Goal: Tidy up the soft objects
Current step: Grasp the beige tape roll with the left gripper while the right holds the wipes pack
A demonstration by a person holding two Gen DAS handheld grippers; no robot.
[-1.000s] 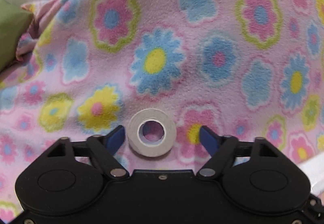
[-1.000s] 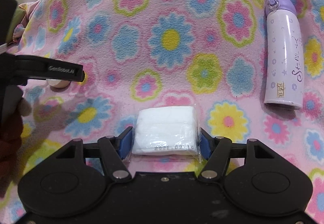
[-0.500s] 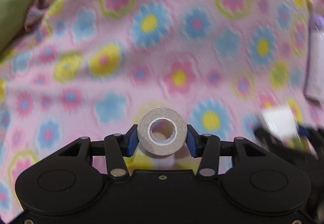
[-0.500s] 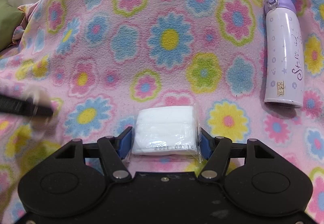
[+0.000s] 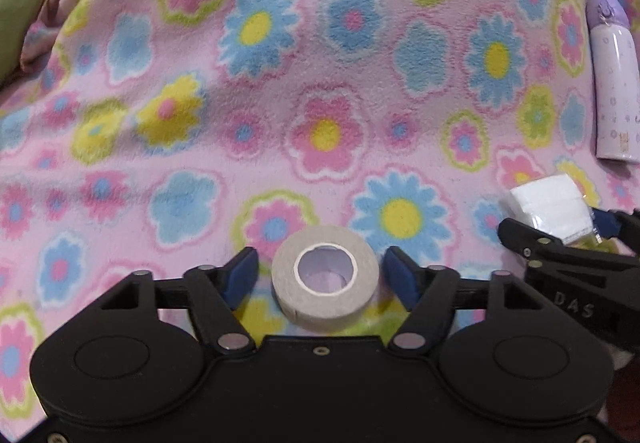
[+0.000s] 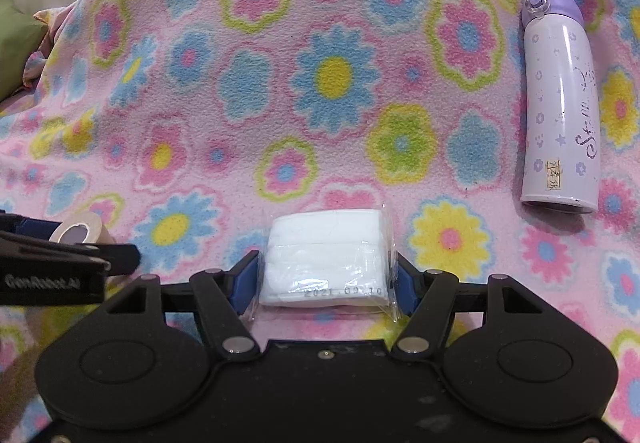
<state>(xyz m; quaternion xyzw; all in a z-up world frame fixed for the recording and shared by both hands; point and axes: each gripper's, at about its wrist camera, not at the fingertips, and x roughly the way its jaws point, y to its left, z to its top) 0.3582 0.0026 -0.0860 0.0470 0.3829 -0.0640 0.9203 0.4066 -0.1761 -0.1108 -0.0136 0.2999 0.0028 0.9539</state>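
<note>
A beige tape roll [image 5: 325, 277] lies flat on the flowered pink blanket [image 5: 320, 63], between the blue pads of my left gripper [image 5: 324, 277]. The jaws stand open with a gap on each side of the roll. My right gripper [image 6: 325, 277] is shut on a white wrapped tissue pack [image 6: 326, 257], low over the blanket. The pack [image 5: 550, 209] and right gripper [image 5: 556, 235] also show at the right of the left wrist view. The roll [image 6: 80, 233] and left gripper show at the left edge of the right wrist view.
A lilac thermos bottle [image 6: 560, 107] lies on the blanket at the far right; it also shows in the left wrist view [image 5: 614, 83]. A green cushion [image 6: 16, 47] sits at the far left past the blanket's edge.
My left gripper closed on the tape roll, carried it right toward the tissue pack, set it on the blanket and opened. My right gripper has stayed still, shut on the pack.
</note>
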